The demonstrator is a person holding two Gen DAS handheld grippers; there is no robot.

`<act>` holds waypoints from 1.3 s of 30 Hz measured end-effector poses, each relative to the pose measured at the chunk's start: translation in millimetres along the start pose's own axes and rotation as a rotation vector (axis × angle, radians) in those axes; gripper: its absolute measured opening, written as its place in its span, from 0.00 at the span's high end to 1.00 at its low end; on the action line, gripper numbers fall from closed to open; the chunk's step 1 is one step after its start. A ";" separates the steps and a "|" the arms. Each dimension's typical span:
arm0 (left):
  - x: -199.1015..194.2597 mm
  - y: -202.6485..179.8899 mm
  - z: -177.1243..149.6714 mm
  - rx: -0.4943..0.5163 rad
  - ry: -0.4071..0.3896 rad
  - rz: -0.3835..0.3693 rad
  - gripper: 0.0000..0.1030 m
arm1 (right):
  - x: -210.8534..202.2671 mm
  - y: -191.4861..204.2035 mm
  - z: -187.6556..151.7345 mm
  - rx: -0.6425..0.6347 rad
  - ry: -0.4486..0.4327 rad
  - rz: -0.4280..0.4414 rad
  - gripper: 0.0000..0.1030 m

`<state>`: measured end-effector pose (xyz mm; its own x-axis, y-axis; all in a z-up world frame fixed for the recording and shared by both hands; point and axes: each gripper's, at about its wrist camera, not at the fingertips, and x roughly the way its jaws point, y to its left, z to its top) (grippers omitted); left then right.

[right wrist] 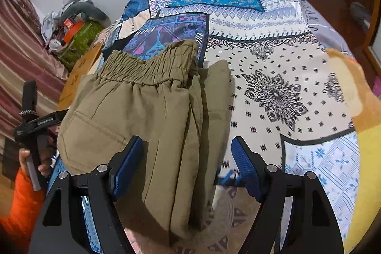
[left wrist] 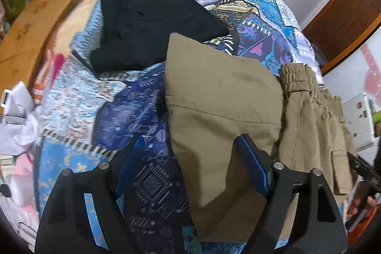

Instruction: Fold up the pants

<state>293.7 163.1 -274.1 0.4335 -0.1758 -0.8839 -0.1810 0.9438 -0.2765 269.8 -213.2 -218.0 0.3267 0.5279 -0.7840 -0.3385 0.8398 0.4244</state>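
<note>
Nearest the left wrist camera, the left tongs (left wrist: 190, 166) stand released, their blue pads apart over the near left edge of the folded khaki pants (left wrist: 226, 116), gripping nothing. The right tongs (right wrist: 188, 168) are likewise released, with the near end of the same pants lying between the pads but not pinched.

The pants lie folded on a bed, on a patchwork quilt (left wrist: 147, 111) of blue, white and purple prints. Their gathered elastic waistband (right wrist: 152, 66) is at the far end in the right wrist view.

In that view, at the left edge, a hand (right wrist: 35, 158) in an orange sleeve (right wrist: 21, 204) grips the handle of the other tool, whose black bar bears small white writing that seems to read "GenRobot.AI".

Just beyond the pants in the left wrist view lies a folded black garment (left wrist: 147, 32), its near corner tucked under the khaki cloth.

Farther off, a wooden board (left wrist: 31, 32) runs along the bed's left side, with a heap of clutter (right wrist: 73, 25) behind it. Pale walls and a brown wooden door (left wrist: 345, 23) close the room. Faint lettering on the quilt's far right is too blurred to read.
</note>
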 end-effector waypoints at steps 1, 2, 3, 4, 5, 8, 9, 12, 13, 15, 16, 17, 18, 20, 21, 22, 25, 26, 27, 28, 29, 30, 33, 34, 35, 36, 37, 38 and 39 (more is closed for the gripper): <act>2.7 1.4 2.3 -0.007 0.009 -0.017 0.22 | 2.0 -2.0 2.4 0.004 0.003 0.011 0.28; 4.2 1.8 4.1 -0.011 0.009 -0.028 0.22 | 3.9 -3.8 4.9 0.009 0.007 0.020 0.30; 5.3 1.8 5.6 -0.012 0.009 -0.037 0.24 | 4.9 -3.4 5.8 0.012 0.010 0.026 0.34; 6.5 1.0 7.3 -0.011 0.008 -0.046 0.27 | 6.3 -4.6 8.0 0.018 0.012 0.039 0.36; 7.1 -0.3 8.9 -0.008 0.007 -0.053 0.30 | 7.2 -5.0 8.9 0.022 0.012 0.049 0.41; 7.0 -8.7 11.8 0.023 0.008 -0.108 0.58 | 11.3 -4.4 12.6 0.016 0.021 0.057 0.48; 6.3 -11.7 12.2 0.032 0.008 -0.116 0.63 | 11.8 -1.9 13.2 -0.005 0.025 0.057 0.52; 4.7 -21.1 12.8 0.079 0.001 -0.107 0.74 | 11.6 1.3 13.9 -0.028 0.030 0.071 0.64; 4.4 -22.7 13.1 0.083 0.000 -0.102 0.78 | 11.6 1.0 14.5 -0.027 0.029 0.070 0.66; 2.7 -25.9 14.1 0.083 -0.006 -0.075 0.90 | 11.3 2.5 15.7 -0.029 0.026 0.082 0.80; 1.4 -28.1 14.5 0.084 -0.014 -0.041 0.92 | 8.4 6.9 15.8 -0.047 0.009 0.072 0.83; 0.7 -29.7 14.9 0.092 -0.021 0.006 0.92 | 6.0 11.7 16.6 -0.068 -0.010 0.051 0.86; -0.2 -33.5 14.8 0.105 -0.030 0.050 0.94 | 2.9 18.4 17.1 -0.098 -0.029 0.030 0.87; -2.8 -42.5 14.5 0.137 -0.061 0.137 0.95 | -3.5 28.9 19.5 -0.125 -0.075 0.023 0.88; -4.9 -44.7 14.6 0.145 -0.073 0.159 0.95 | -8.0 34.4 21.9 -0.131 -0.097 0.023 0.89; -7.8 -44.9 14.7 0.150 -0.088 0.174 0.96 | -9.9 37.0 24.8 -0.137 -0.111 0.021 0.89; -24.0 -48.9 16.0 0.180 -0.137 0.184 0.96 | -18.1 45.0 35.2 -0.162 -0.150 0.024 0.90; -32.0 -49.9 17.1 0.194 -0.156 0.177 0.96 | -18.6 46.8 38.7 -0.167 -0.152 0.025 0.90; -37.7 -50.0 17.8 0.201 -0.165 0.174 0.96 | -19.6 49.2 42.4 -0.174 -0.156 0.026 0.90; -43.2 -49.6 17.9 0.208 -0.174 0.176 0.96 | -20.4 52.1 46.8 -0.187 -0.160 0.023 0.90; -50.8 -49.8 19.1 0.215 -0.194 0.183 0.96 | -21.0 55.4 51.3 -0.202 -0.166 0.018 0.91; -55.9 -49.7 20.4 0.220 -0.208 0.188 0.96 | -21.5 59.4 55.5 -0.216 -0.173 0.013 0.91; -69.5 -48.7 29.0 0.221 -0.243 0.193 0.96 | -24.4 73.1 67.4 -0.261 -0.200 0.006 0.92; -73.8 -47.5 31.3 0.221 -0.250 0.194 0.96 | -25.0 77.2 70.7 -0.272 -0.207 0.005 0.92; -79.3 -45.1 35.4 0.218 -0.265 0.200 0.96 | -25.3 83.5 76.5 -0.289 -0.218 0.004 0.92; -82.9 -43.1 38.8 0.216 -0.274 0.203 0.97 | -25.8 86.4 78.7 -0.299 -0.226 0.004 0.92; -86.5 -41.8 41.8 0.215 -0.282 0.206 0.97 | -25.1 92.4 84.1 -0.318 -0.236 0.002 0.92; -91.7 -38.7 47.1 0.212 -0.298 0.209 0.97 | -24.3 97.9 89.5 -0.333 -0.247 0.002 0.92; -96.3 -36.9 51.2 0.212 -0.312 0.214 0.97 | -22.9 102.5 94.2 -0.343 -0.251 0.006 0.92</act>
<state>303.8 159.5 -159.5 0.6576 0.0928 -0.7476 -0.1250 0.9921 0.0131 310.8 -127.3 -113.9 0.5140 0.5828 -0.6294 -0.6016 0.7679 0.2199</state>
